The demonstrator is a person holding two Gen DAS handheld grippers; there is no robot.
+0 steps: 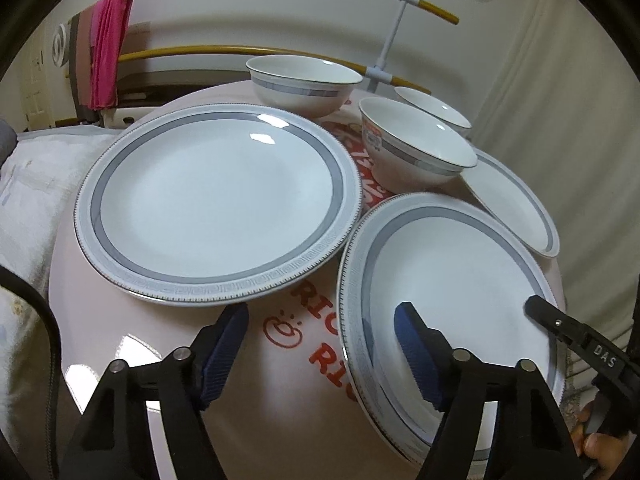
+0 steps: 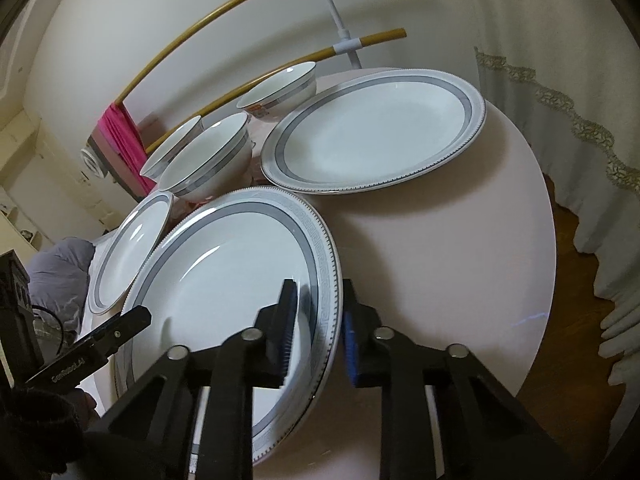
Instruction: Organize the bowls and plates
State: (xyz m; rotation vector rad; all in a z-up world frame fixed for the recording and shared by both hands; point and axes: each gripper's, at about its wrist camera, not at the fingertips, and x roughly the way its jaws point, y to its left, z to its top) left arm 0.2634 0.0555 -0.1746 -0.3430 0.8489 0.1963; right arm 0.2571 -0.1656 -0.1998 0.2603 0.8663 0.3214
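A: My right gripper point(image 2: 316, 332) straddles the near plate's point(image 2: 224, 280) rim, fingers not yet closed; left gripper point(image 1: 320, 344) hangs open over the table point(image 1: 280, 344).

B: Risk: a thin rim grip slips, striking the 3 bowls point(image 2: 208, 160).

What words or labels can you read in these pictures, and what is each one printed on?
"DAS": on the right gripper, white letters on its black arm.
"GenRobot.AI": on the left gripper, on its black arm.
"RIC", "RI": red letters on the table, cut off by the plate.
Sticker on the bowl: too blurred to read.
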